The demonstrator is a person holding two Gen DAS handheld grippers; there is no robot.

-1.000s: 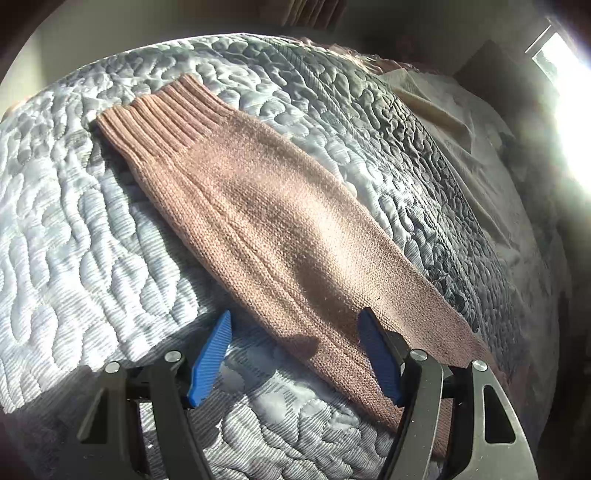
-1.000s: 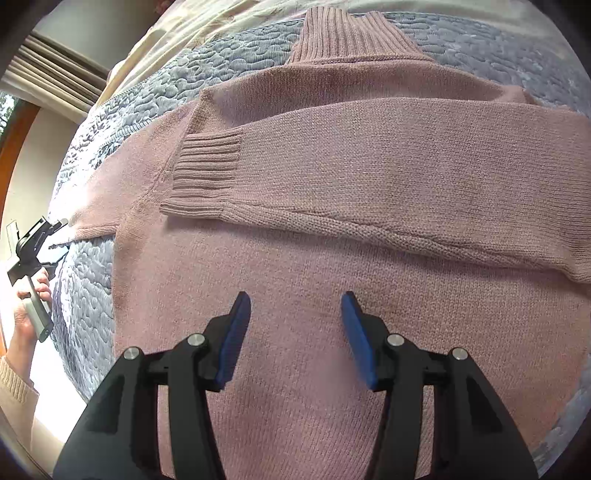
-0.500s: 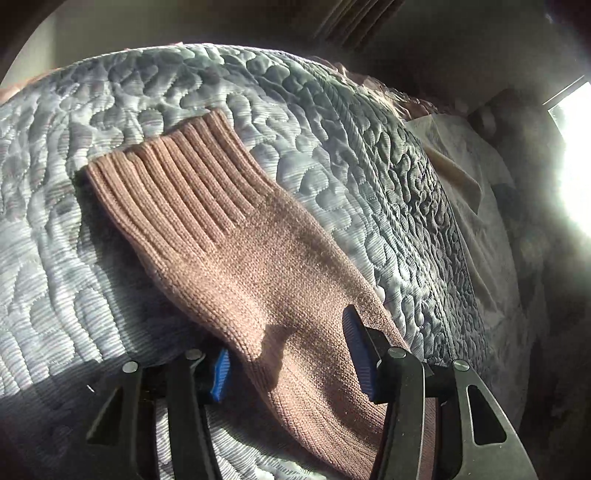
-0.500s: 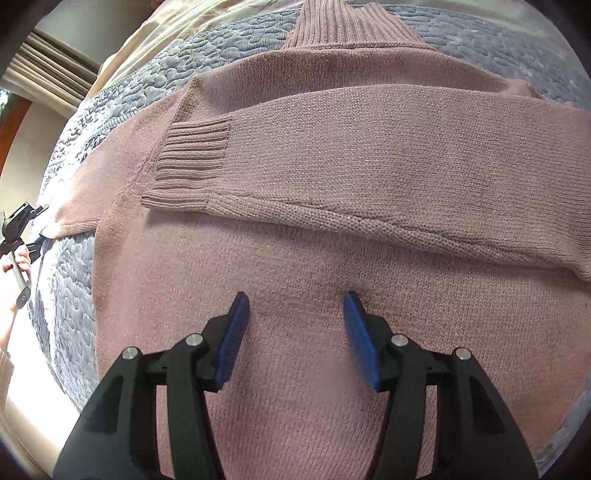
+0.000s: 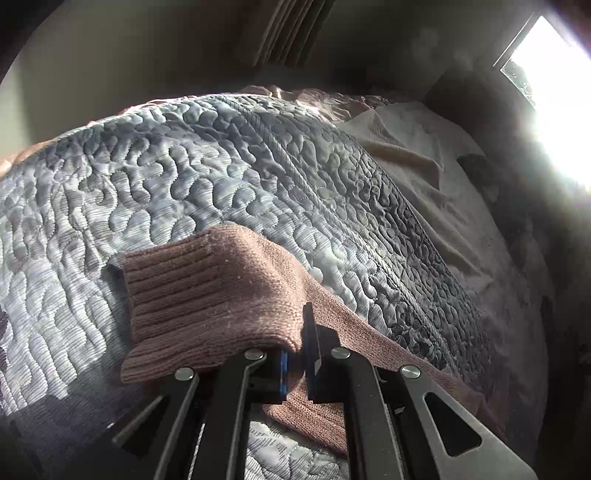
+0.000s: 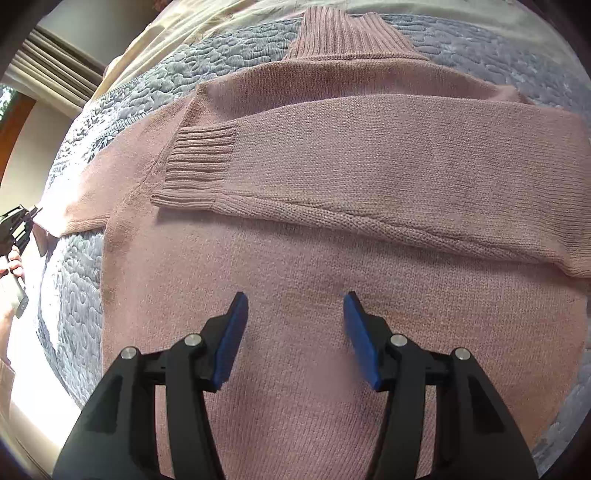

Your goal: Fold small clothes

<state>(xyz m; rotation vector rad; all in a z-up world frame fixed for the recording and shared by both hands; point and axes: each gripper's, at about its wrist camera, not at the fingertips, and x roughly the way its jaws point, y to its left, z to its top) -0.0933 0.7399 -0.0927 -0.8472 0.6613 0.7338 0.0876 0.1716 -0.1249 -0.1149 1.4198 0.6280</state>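
Knit cuff [image 5: 207,291] now inside left claw [image 5: 297,354]

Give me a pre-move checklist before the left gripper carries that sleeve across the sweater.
1. Left gripper shut on the sleeve near its ribbed cuff: ok.
2. Both knit layers caught in the pinch: cannot tell, the fabric hides the pads.
3. Other sleeve already folded flat across the sweater body: ok.
4. Right gripper open and holding nothing, over the body: ok.
5. Right gripper pressing the body down to anchor it: cannot tell.
6. Sweater lying smooth on the quilted bedspread, collar flat: ok.
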